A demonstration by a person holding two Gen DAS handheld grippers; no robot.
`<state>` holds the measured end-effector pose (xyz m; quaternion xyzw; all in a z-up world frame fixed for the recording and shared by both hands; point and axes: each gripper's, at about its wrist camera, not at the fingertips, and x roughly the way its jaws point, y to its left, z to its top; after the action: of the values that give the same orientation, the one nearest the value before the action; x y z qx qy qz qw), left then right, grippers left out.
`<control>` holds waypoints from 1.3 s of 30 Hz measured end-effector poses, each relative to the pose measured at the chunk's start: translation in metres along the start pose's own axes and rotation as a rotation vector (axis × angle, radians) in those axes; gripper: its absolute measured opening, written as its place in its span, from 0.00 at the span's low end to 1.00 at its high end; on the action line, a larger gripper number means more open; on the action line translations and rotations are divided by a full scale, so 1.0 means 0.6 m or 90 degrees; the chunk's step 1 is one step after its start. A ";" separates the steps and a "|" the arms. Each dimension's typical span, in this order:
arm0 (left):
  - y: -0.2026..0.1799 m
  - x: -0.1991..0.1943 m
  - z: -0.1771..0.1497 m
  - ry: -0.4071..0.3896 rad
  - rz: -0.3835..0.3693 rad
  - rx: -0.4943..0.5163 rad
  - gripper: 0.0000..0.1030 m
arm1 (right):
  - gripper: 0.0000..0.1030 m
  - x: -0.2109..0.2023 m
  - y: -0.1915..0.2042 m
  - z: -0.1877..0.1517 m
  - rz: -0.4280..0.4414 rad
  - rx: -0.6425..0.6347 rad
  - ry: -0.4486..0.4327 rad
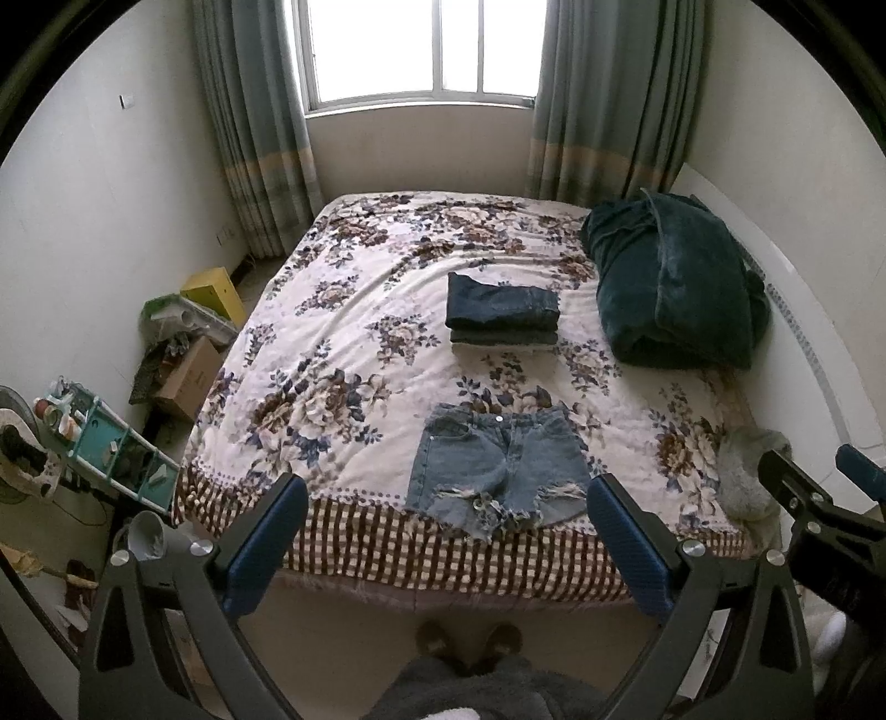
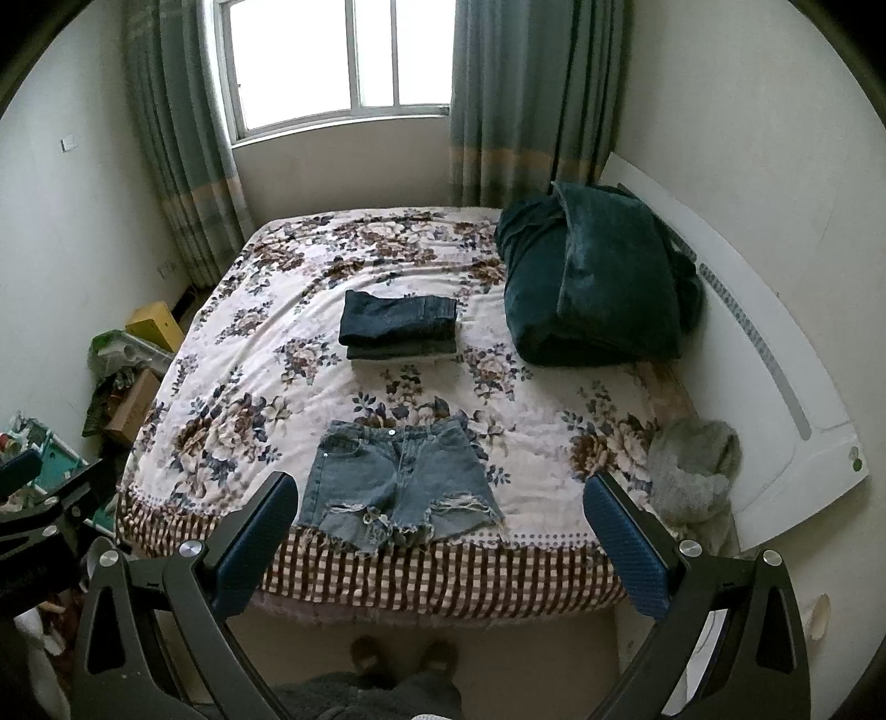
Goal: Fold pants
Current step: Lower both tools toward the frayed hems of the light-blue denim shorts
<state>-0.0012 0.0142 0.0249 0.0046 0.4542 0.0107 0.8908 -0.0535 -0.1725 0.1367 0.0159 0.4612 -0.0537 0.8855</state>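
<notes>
**Denim shorts lying flat at the foot of the bed, both tongs wide open**

We are holding the left gripper (image 1: 446, 540) and the right gripper (image 2: 440, 540) above the floor in front of the bed (image 1: 354, 310), and both are pointing toward it. The jaws of each one are standing far apart and are gripping nothing; the blue pads (image 1: 266, 545) are not touching any cloth.

The light denim shorts (image 1: 495, 471) are lying spread flat on the flowered bedspread, close to the near edge, with the waistband facing the window (image 1: 421, 50) and the frayed leg hems (image 2: 401, 518) reaching the checked border of the cover. In both views the shorts are showing between the two fingers.

Further back, near the middle of the bed, a stack of folded dark pants (image 1: 501, 313) is resting, well apart from the shorts. A dark green blanket (image 1: 673, 282) is sitting bundled on the right side by the white headboard (image 2: 775, 354), and a grey fluffy garment (image 2: 692, 468) is lying at the near right corner.

On the floor at the left we are seeing cardboard boxes (image 1: 185, 374) and a teal rack (image 1: 111, 448)
</notes>
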 end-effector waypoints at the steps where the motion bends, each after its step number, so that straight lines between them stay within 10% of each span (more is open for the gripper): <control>1: 0.002 0.008 0.002 0.000 0.004 0.001 1.00 | 1.00 0.004 0.016 0.010 -0.001 0.005 0.006; 19: -0.069 0.325 -0.005 0.088 0.013 0.087 1.00 | 1.00 0.376 -0.074 -0.003 -0.036 0.093 0.176; 39: -0.289 0.814 -0.102 0.265 0.106 -0.053 1.00 | 1.00 1.060 -0.301 -0.021 0.067 0.031 0.393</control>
<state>0.2389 -0.1478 -0.4094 0.0031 0.6257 0.1038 0.7731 0.2781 -0.4023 -0.3871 0.0765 0.7055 -0.0114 0.7045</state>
